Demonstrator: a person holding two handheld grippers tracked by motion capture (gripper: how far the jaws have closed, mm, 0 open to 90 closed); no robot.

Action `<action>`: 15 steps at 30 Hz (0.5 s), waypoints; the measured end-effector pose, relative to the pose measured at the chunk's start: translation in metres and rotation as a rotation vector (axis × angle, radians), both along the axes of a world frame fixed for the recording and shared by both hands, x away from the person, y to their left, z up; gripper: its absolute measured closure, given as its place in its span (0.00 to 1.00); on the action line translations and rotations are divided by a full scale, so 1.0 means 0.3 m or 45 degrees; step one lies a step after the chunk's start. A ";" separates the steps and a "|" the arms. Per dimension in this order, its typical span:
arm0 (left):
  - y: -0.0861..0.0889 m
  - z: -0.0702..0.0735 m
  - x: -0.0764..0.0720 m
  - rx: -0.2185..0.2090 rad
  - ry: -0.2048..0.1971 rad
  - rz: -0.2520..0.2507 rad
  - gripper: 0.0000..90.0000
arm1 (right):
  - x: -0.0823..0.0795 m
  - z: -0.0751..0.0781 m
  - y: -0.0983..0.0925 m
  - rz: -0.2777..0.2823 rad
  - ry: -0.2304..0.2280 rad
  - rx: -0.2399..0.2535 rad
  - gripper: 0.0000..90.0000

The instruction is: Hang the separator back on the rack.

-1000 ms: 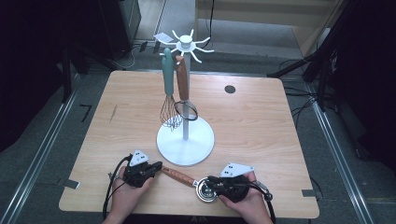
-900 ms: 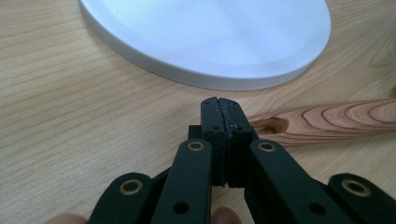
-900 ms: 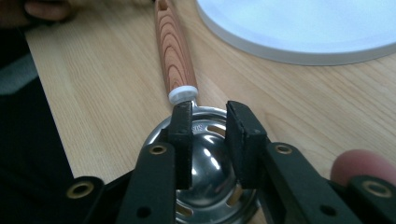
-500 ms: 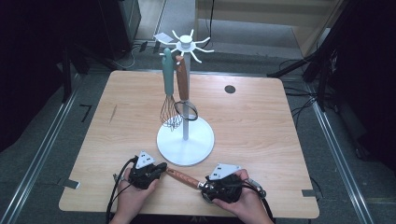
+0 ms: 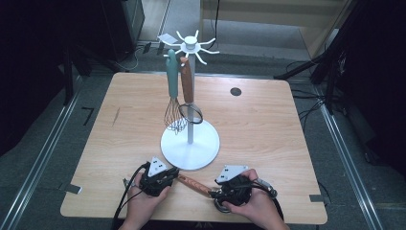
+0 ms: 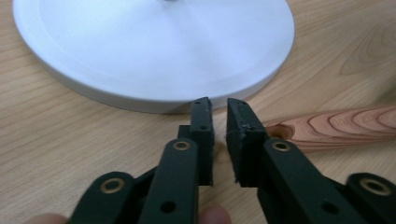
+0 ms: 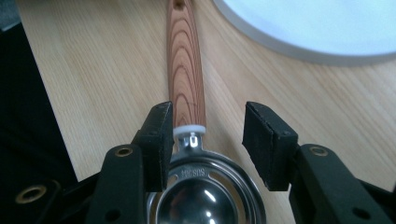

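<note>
A utensil with a wooden handle (image 5: 194, 183) (image 6: 336, 126) (image 7: 184, 60) and a round metal head (image 7: 205, 196) lies flat near the table's front edge. My left gripper (image 5: 173, 176) (image 6: 218, 105) sits at the handle's tip. Its jaws have just been opening and stand a narrow gap apart with nothing between them; the handle end lies just right of them. My right gripper (image 5: 216, 194) (image 7: 208, 112) straddles the utensil's neck. Its jaws have been opening and stand wide, the left one close beside the neck, the right one well apart.
A white utensil stand with a round base (image 5: 207, 143) (image 6: 154, 46) (image 7: 317, 28) rises just beyond both grippers. A teal-handled whisk (image 5: 173, 100) and a brown-handled strainer (image 5: 187, 84) hang from it. A small dark hole (image 5: 235, 91) marks the far right of the wooden table.
Little differs in the high view. Both hands stay at the front edge with the utensil lying between them; the right hand covers slightly more of the metal head.
</note>
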State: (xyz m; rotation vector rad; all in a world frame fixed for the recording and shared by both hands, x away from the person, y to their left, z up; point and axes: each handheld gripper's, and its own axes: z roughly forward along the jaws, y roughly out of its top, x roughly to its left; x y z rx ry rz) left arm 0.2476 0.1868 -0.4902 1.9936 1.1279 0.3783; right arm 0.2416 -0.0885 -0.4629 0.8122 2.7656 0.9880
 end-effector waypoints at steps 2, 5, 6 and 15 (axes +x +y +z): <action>0.020 0.013 0.001 -0.022 -0.032 0.016 0.83 | 0.002 0.005 0.003 0.010 0.033 -0.037 0.64; 0.073 0.033 0.003 -0.046 -0.076 0.044 0.76 | -0.001 0.015 0.014 0.034 0.033 -0.075 0.64; 0.094 0.037 0.005 -0.054 -0.089 0.055 0.73 | 0.000 0.017 0.018 0.046 0.025 -0.084 0.64; 0.320 0.046 0.034 0.091 -0.227 0.262 0.52 | 0.016 0.019 0.064 0.098 0.062 -0.190 0.70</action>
